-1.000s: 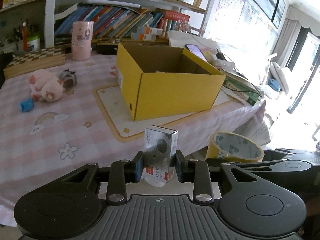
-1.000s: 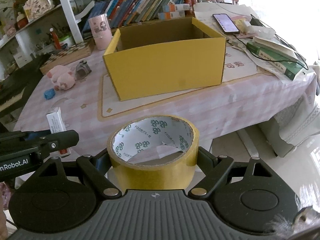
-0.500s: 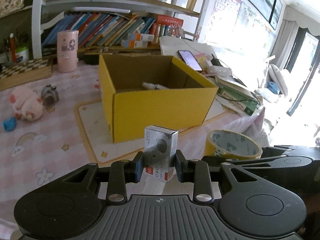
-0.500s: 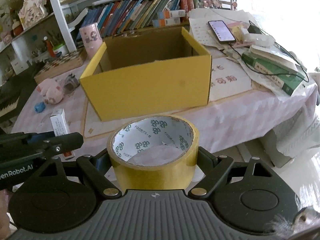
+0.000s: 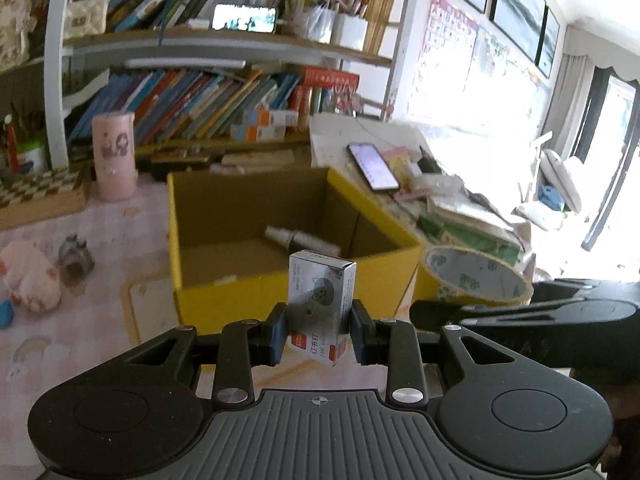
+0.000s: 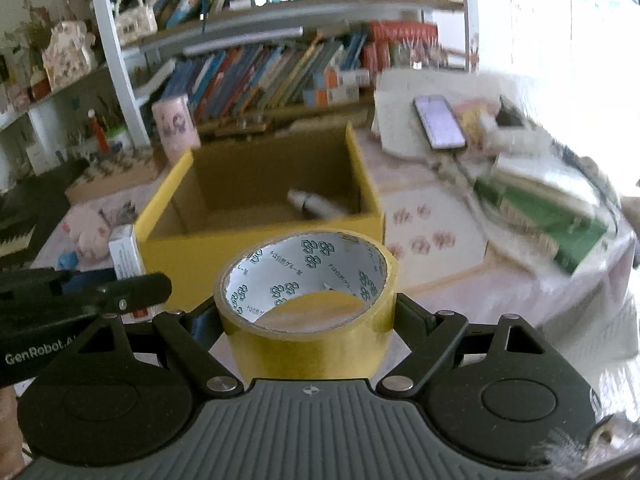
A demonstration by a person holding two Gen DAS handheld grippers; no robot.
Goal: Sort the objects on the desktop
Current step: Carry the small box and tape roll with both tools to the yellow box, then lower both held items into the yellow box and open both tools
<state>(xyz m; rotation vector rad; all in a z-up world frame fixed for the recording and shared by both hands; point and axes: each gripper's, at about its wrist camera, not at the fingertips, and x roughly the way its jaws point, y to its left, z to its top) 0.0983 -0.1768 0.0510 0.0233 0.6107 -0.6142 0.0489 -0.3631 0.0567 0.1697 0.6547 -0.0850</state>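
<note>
Only from the right wrist: right claw (image 6: 306, 322) clamped on tape roll (image 6: 308, 300); staple box (image 5: 320, 304) in left claw (image 5: 319, 334)

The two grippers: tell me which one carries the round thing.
The right gripper: it clamps the yellow tape roll. The left gripper pinches a small silver box instead.

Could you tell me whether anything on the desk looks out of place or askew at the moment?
Little stands out. A bottle lies on its side in the yellow box, and the stack of books at the table's right edge is loosely piled.
</note>
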